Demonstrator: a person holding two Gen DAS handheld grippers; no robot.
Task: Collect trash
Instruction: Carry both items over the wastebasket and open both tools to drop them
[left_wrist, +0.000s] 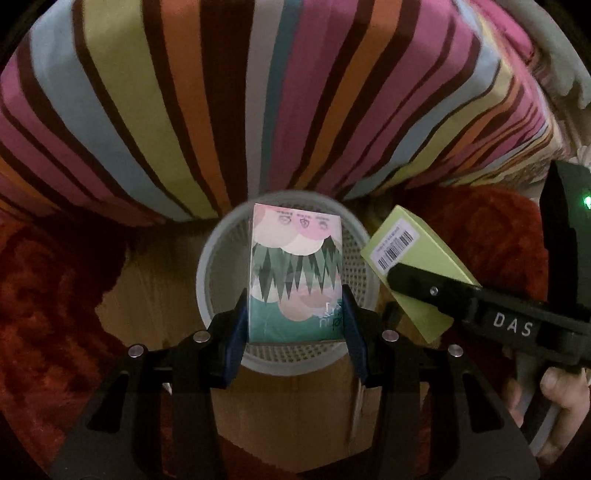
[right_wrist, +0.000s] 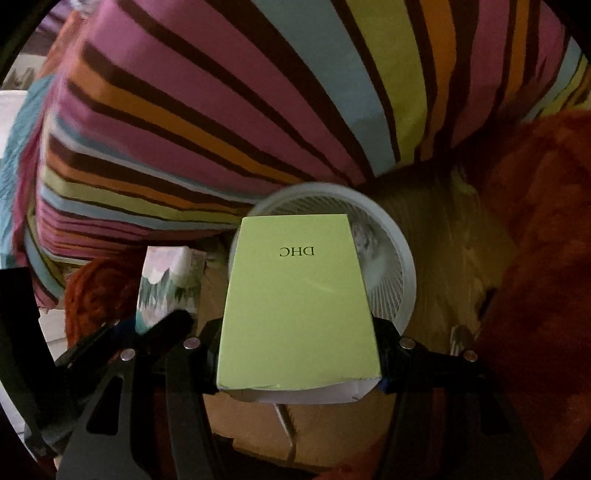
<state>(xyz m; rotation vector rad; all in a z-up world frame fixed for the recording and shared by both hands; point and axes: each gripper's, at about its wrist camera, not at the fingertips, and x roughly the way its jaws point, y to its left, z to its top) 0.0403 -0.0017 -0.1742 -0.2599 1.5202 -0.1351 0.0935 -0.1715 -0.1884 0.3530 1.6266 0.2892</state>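
Observation:
My left gripper (left_wrist: 293, 321) is shut on a patterned pink, white and green box (left_wrist: 295, 273) and holds it above the white mesh bin (left_wrist: 207, 266). My right gripper (right_wrist: 299, 354) is shut on a lime green DHC box (right_wrist: 299, 295), held near the bin's (right_wrist: 402, 273) rim. In the left wrist view the green box (left_wrist: 417, 258) and the right gripper (left_wrist: 417, 291) sit just right of the bin. In the right wrist view the patterned box (right_wrist: 166, 280) and left gripper (right_wrist: 147, 325) show at the left. Crumpled paper (right_wrist: 364, 236) lies inside the bin.
A striped bed cover (left_wrist: 236, 103) hangs behind the bin. A red shaggy rug (left_wrist: 51, 295) flanks the bin on both sides over a wooden floor (left_wrist: 155, 280). A hand (left_wrist: 561, 398) holds the right gripper.

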